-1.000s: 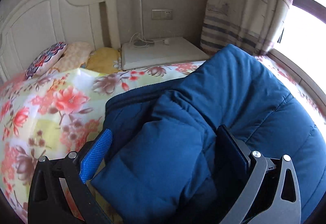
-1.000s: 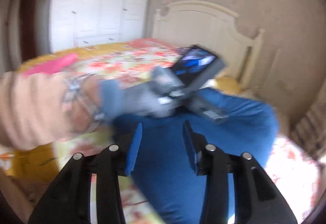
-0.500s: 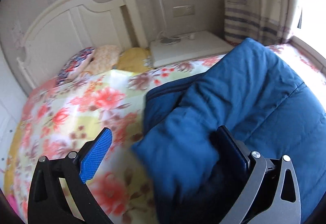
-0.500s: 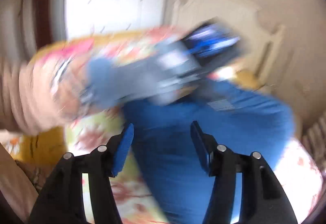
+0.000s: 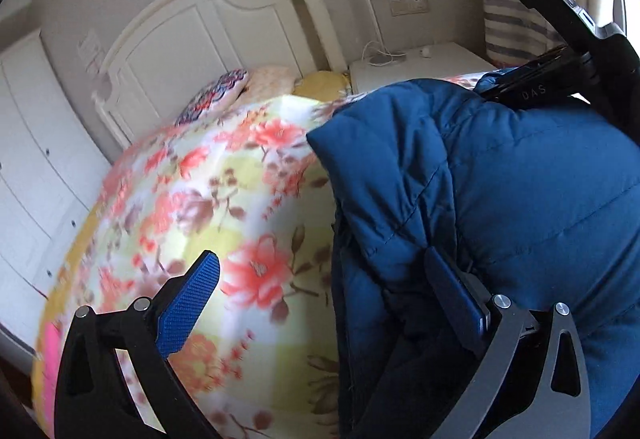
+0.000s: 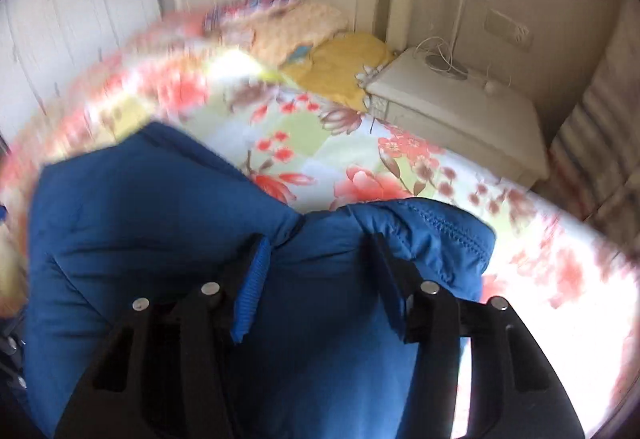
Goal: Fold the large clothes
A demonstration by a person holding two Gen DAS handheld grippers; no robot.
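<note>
Folding is under way but far from finished: your blue padded jacket point(image 5: 520, 179) lies on the flowered bedspread point(image 5: 208, 207), bunched in thick layers toward the window side of the bed, with no flat, squared shape yet. Your left claw point(image 5: 324, 287) stands wide open; one pad hangs over bare bedspread, the other sits against a fold of the jacket without pinching it. Your right claw point(image 6: 316, 279) is about half open, its jaws having closed in slightly just now, with jacket cloth bulging up between the pads near the stitched edge; whether they press on it I cannot tell through the blur. What looks left to you: take firm hold, spread the jacket flat, tuck in any sleeves and fold it over.
</note>
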